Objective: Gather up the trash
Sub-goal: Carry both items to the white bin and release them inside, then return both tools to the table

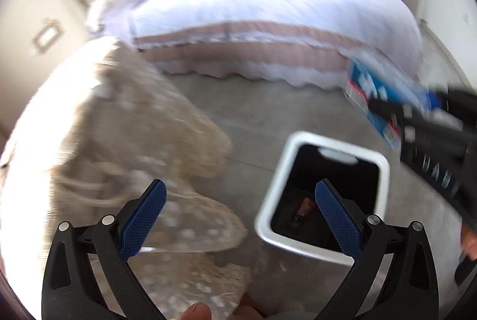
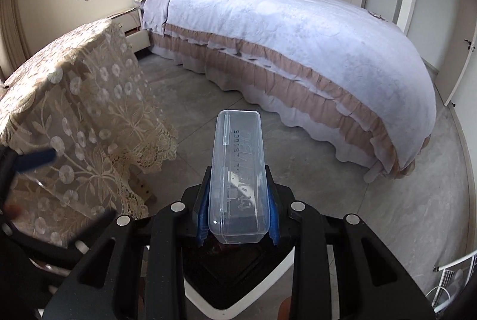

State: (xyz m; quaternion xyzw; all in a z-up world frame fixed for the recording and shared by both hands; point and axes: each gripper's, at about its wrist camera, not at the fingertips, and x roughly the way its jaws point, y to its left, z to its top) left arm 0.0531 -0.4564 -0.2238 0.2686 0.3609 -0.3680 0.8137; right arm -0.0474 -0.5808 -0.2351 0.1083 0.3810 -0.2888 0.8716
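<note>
My right gripper [image 2: 238, 212] is shut on a clear plastic package [image 2: 237, 171] that sticks forward between its blue pads. It hangs above a white-rimmed trash bin [image 2: 208, 294] with a dark inside. In the left wrist view the same package [image 1: 375, 99] shows its blue printed card, held by the right gripper [image 1: 429, 123] up and to the right of the bin [image 1: 280, 182]. A small brown item [image 1: 304, 211] lies in the bin. My left gripper [image 1: 238, 218] is open and empty, above the bin's left edge.
A table under a beige lace cloth [image 2: 74, 117] stands to the left of the bin. A bed with a pale lilac cover [image 2: 298, 30] fills the far side. Grey floor [image 2: 328, 200] lies between them. A white wire rack [image 2: 453, 281] stands at the right.
</note>
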